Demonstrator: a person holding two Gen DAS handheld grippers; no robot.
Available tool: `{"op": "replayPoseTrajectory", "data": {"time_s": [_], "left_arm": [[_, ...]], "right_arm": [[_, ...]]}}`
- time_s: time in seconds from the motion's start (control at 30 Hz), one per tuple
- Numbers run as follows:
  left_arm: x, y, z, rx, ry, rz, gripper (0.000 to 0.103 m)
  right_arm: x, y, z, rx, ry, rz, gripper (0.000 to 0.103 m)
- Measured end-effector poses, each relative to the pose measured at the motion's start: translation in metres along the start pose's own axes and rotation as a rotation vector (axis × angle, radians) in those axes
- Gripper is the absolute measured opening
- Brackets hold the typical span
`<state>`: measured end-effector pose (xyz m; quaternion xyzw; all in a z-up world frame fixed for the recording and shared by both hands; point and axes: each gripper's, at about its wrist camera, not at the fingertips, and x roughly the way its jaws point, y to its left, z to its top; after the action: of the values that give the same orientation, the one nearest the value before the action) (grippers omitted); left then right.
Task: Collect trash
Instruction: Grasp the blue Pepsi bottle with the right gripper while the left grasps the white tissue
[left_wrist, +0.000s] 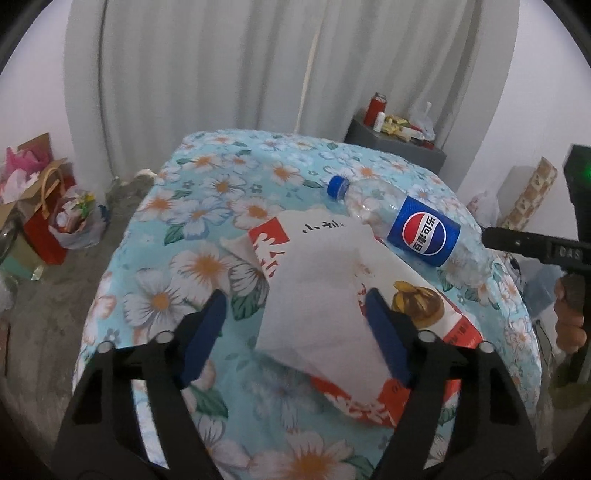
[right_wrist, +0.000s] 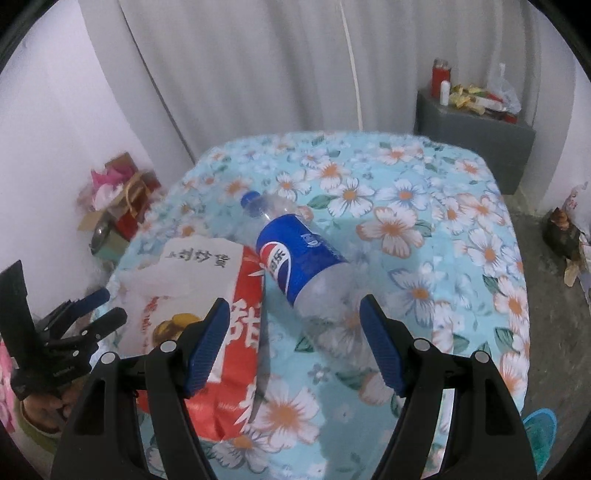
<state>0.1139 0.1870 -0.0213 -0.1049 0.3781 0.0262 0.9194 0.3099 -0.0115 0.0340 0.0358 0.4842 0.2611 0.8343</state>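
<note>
On the floral-covered worktop (right_wrist: 424, 206): three trash items, none yet picked up. Item 1, empty Pepsi bottle (right_wrist: 303, 266), lying on its side, long axis running away from the right tool (right_wrist: 295, 339), base nearest, cap far-left. Right tool spread, base lying between its fingers; judged nearer for this item. Item 2, white tissue (left_wrist: 321, 291), atop item 3, red snack bag (left_wrist: 436, 314). Left tool (left_wrist: 295, 328) spread, straddling the tissue without contact.
</note>
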Motion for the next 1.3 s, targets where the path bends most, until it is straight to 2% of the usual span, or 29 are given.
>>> {"op": "replayPoseTrajectory", "data": {"time_s": [0.07, 0.2, 0.37, 0.57, 0.83, 0.93, 1.03, 1.3], "left_arm": [[0.008, -0.001, 0.002, 0.010, 0.021, -0.007, 0.066], [0.023, 0.001, 0.004, 0.005, 0.062, -0.015, 0.056], [0.029, 0.006, 0.005, -0.022, 0.076, -0.033, 0.047], [0.031, 0.010, 0.008, -0.049, 0.081, -0.034, 0.033], [0.026, 0.011, 0.009, -0.053, 0.059, -0.024, 0.018], [0.024, 0.011, 0.010, -0.054, 0.049, -0.021, 0.013], [0.021, 0.010, 0.011, -0.047, 0.038, -0.016, 0.009], [0.015, 0.007, 0.015, -0.024, 0.011, -0.003, 0.007]], "right_arm": [[0.011, 0.002, 0.008, -0.026, 0.039, -0.020, 0.071], [0.032, 0.009, 0.027, -0.099, 0.103, -0.057, 0.071], [0.055, 0.020, 0.041, -0.150, 0.172, -0.034, 0.071], [0.074, 0.026, 0.049, -0.182, 0.219, -0.085, 0.071], [0.085, 0.026, 0.045, -0.238, 0.234, -0.143, 0.071], [0.087, 0.026, 0.043, -0.257, 0.232, -0.180, 0.066], [0.086, 0.026, 0.042, -0.261, 0.229, -0.180, 0.065], [0.079, 0.024, 0.042, -0.211, 0.201, -0.159, 0.060]]}}
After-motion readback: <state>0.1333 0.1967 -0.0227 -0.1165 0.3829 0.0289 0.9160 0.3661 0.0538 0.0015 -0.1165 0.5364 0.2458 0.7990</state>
